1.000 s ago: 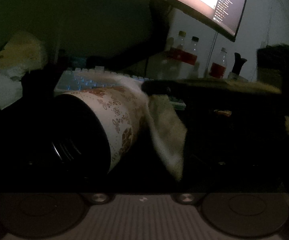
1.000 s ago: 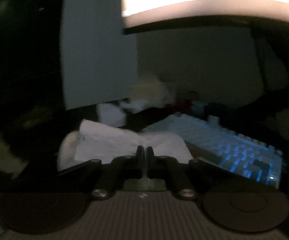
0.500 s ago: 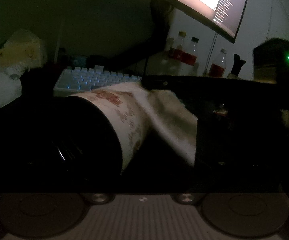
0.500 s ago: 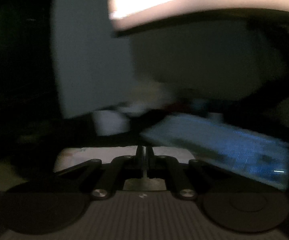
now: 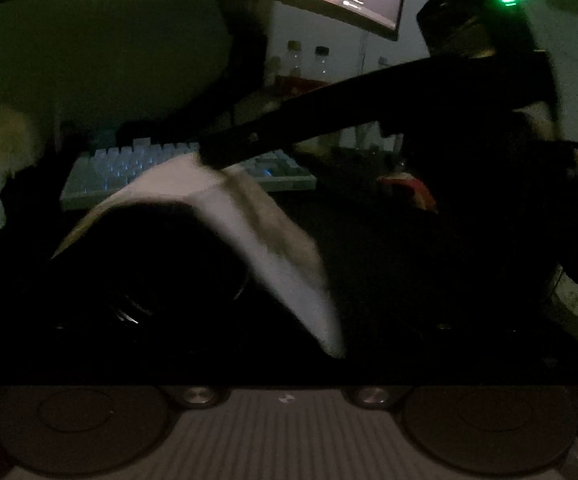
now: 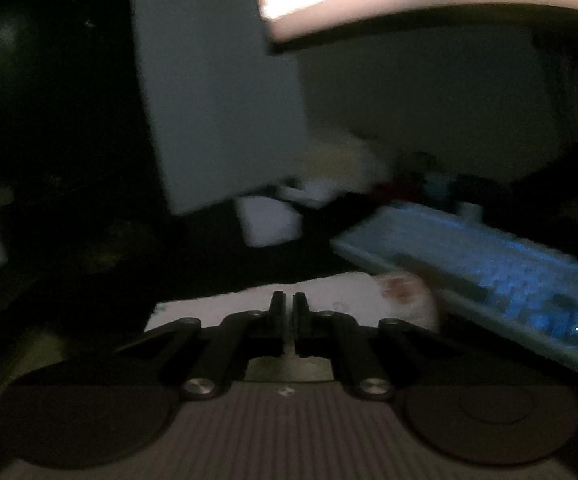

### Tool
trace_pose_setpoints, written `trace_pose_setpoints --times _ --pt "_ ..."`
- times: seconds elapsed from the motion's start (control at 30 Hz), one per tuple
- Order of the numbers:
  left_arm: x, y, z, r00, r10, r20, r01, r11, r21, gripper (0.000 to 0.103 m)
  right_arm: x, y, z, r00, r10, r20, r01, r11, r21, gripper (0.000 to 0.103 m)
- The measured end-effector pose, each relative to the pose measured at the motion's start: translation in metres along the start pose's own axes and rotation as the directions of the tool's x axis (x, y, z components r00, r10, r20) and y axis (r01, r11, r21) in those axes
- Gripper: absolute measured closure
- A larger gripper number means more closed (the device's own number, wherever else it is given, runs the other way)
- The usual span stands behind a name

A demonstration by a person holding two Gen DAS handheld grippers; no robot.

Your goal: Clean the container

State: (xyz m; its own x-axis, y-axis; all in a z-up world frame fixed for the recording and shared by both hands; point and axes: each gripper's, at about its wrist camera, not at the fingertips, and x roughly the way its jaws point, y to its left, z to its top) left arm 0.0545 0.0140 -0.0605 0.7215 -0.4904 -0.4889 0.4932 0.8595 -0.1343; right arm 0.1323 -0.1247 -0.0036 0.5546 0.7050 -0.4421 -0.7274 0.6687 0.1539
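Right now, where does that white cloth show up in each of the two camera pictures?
Left wrist view: the white cloth drapes over the dark container, left of centre, running down to the lower middle.
Right wrist view: it lies low in the centre, pinched between the right gripper fingers.
Shared landmark: the backlit keyboard, behind the cloth in both.
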Motion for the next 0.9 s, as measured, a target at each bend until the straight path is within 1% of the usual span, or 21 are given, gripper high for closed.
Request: trace_pose_setpoints --times 0.03,0.1,0.17,0.23,0.27,0.33,0.4,0.5,0.53,0.57,0.6,0.67,0.7,0.77,0.83,0.87,0.9 --pt "0.001 -0.001 0.001 1.0 0.008 -0.003 -0.008 1.0 -0.003 0.0 0.002 -0.007 0.003 1.0 -0.024 -0.014 0.024 1.0 0.007 0.096" --pt "0.002 -0.004 0.002 1.0 0.025 -0.009 -0.025 1.0 -0.009 0.0 0.003 -0.012 0.007 0.999 -0.027 -0.041 0.028 0.999 0.023 0.096" --pt "0.003 -0.006 0.003 0.999 0.039 -0.014 -0.039 0.999 -0.004 0.0 0.0 0.001 0.009 0.998 0.014 -0.064 -0.015 1.0 -0.026 0.097" --pt "0.003 -0.005 0.003 0.999 0.039 -0.013 -0.039 0.999 -0.007 0.0 -0.003 0.016 0.01 0.99 0.112 -0.085 -0.118 0.99 -0.072 0.097" --pt "0.003 -0.005 0.003 0.999 0.038 -0.013 -0.038 0.999 -0.008 0.0 -0.004 0.022 0.011 0.985 0.14 -0.098 -0.148 0.985 -0.084 0.097" --pt "0.003 -0.005 0.003 0.999 0.036 -0.012 -0.036 0.999 -0.011 0.0 -0.003 0.024 0.013 0.984 0.14 -0.114 -0.151 0.983 -0.1 0.097" --pt "0.004 -0.006 0.003 0.999 0.038 -0.011 -0.038 0.999 -0.009 0.0 0.001 0.016 0.017 0.987 0.108 -0.119 -0.118 0.989 -0.084 0.097" --pt "0.004 -0.008 0.003 0.999 0.041 -0.012 -0.042 0.999 -0.007 0.0 0.013 -0.006 0.025 0.992 0.001 -0.124 -0.008 0.998 -0.055 0.097" --pt "0.004 -0.008 0.003 0.999 0.043 -0.013 -0.043 0.999 -0.008 0.0 0.016 -0.012 0.026 0.992 -0.021 -0.124 0.016 0.999 -0.041 0.097" --pt "0.005 -0.008 0.003 0.999 0.043 -0.013 -0.043 0.999 -0.008 0.0 0.018 -0.018 0.027 0.991 -0.039 -0.125 0.036 0.999 -0.026 0.097" --pt "0.005 -0.008 0.004 0.999 0.043 -0.014 -0.043 0.999 -0.008 0.0 0.017 -0.018 0.026 0.992 -0.033 -0.124 0.031 0.999 -0.019 0.097" --pt "0.005 -0.007 0.004 0.999 0.039 -0.012 -0.039 0.999 -0.011 0.0 0.013 -0.011 0.024 0.993 -0.005 -0.119 0.002 1.0 -0.022 0.097" --pt "0.005 -0.007 0.004 0.999 0.037 -0.011 -0.037 0.999 -0.011 0.0 0.01 -0.003 0.022 0.992 0.039 -0.119 -0.043 0.998 -0.039 0.097" --pt "0.005 -0.006 0.005 0.999 0.037 -0.01 -0.037 0.999 -0.013 0.0 0.002 0.012 0.02 0.984 0.126 -0.127 -0.137 0.988 -0.075 0.097" --pt "0.005 -0.005 0.005 0.999 0.041 -0.008 -0.041 0.999 -0.014 0.0 0.002 0.02 0.021 0.978 0.152 -0.14 -0.166 0.981 -0.099 0.097" --pt "0.006 -0.006 0.005 0.999 0.043 -0.009 -0.043 0.999 -0.013 0.0 0.004 0.019 0.023 0.978 0.151 -0.146 -0.166 0.981 -0.099 0.097" --pt "0.006 -0.006 0.005 0.999 0.046 -0.009 -0.046 0.999 -0.009 0.0 0.007 0.014 0.026 0.98 0.132 -0.149 -0.147 0.985 -0.089 0.097"
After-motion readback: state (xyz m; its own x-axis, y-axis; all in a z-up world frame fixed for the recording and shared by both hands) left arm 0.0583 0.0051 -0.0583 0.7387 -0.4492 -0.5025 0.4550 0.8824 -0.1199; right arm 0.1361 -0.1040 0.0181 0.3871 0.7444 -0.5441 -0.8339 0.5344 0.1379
